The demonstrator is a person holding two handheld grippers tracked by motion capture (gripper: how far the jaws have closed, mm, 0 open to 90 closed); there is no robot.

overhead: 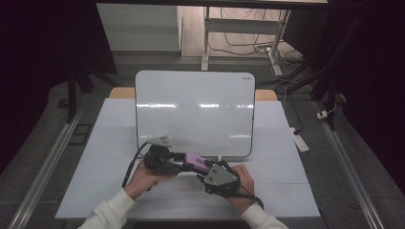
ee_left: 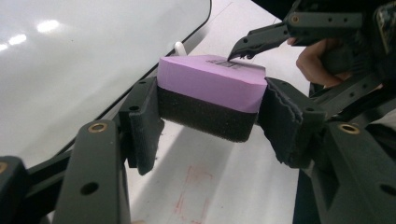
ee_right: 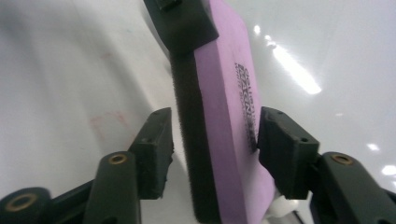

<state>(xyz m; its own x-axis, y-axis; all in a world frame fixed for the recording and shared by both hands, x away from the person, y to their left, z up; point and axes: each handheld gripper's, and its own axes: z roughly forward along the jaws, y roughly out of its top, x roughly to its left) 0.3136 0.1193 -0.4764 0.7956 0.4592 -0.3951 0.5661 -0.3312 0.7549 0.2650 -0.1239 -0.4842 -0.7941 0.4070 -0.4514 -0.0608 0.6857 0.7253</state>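
Note:
A purple eraser (overhead: 193, 161) with a black felt underside hangs just above the table, in front of the whiteboard's (overhead: 193, 112) near edge. My left gripper (overhead: 179, 164) is shut on the eraser's two ends; in the left gripper view both pads press on the eraser (ee_left: 210, 86). My right gripper (overhead: 205, 169) comes in from the right and straddles the eraser's other end. In the right gripper view the eraser (ee_right: 224, 116) stands between its jaws: the right pad (ee_right: 280, 149) touches the purple face, and a thin gap separates the left pad (ee_right: 156, 149) from the felt.
The whiteboard lies flat on the white table (overhead: 277, 191). A small white object (ee_left: 179, 46) sits at the board's near edge. There is a faint red smudge (ee_left: 196, 177) on the table below the eraser. Metal rails run along both sides of the table.

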